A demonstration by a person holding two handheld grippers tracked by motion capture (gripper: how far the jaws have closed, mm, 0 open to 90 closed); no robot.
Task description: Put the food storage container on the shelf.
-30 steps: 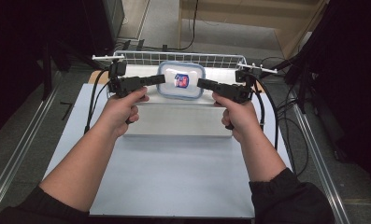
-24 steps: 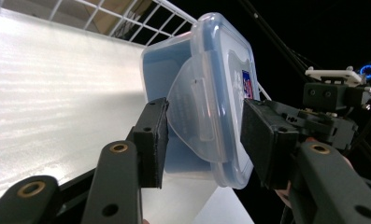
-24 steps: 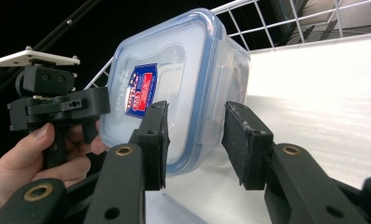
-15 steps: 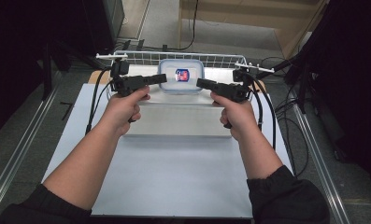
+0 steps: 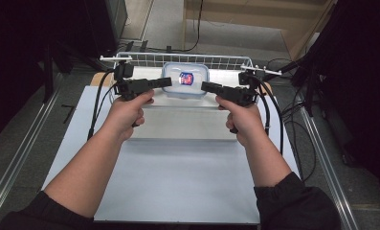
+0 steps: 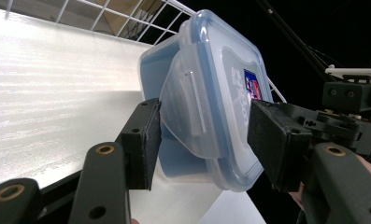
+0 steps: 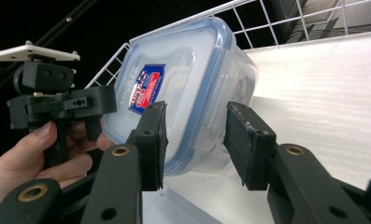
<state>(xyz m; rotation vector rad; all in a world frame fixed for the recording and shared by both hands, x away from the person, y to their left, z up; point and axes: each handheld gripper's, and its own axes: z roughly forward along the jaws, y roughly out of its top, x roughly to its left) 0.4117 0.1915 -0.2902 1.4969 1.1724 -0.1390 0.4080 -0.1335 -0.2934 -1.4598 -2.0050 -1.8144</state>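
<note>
A clear plastic food container (image 5: pixel 185 80) with a blue-rimmed snap lid is seen between the two grippers, standing on the white table (image 5: pixel 178 191) just in front of a white wire basket (image 5: pixel 178 60). The left gripper (image 5: pixel 167 81) is held at the container's left side and the right gripper (image 5: pixel 204 86) at its right side, each pointing inward at it.

In the left gripper view, the side latch flap (image 6: pixel 192 116) is framed between the jaws, which have just been opening; a gap is visible at both pads, so the flap is judged released rather than gripped. In the right gripper view, the jaws stand partly open around the opposite lid edge and latch (image 7: pixel 220 116), and no pad can be seen pressing on it.

The lid is still seated on the box. Whether either latch is snapped down or already lifted cannot be told with certainty. The work is therefore judged to be at the latch stage, with the lid's removal, or its final securing, still left.
</note>
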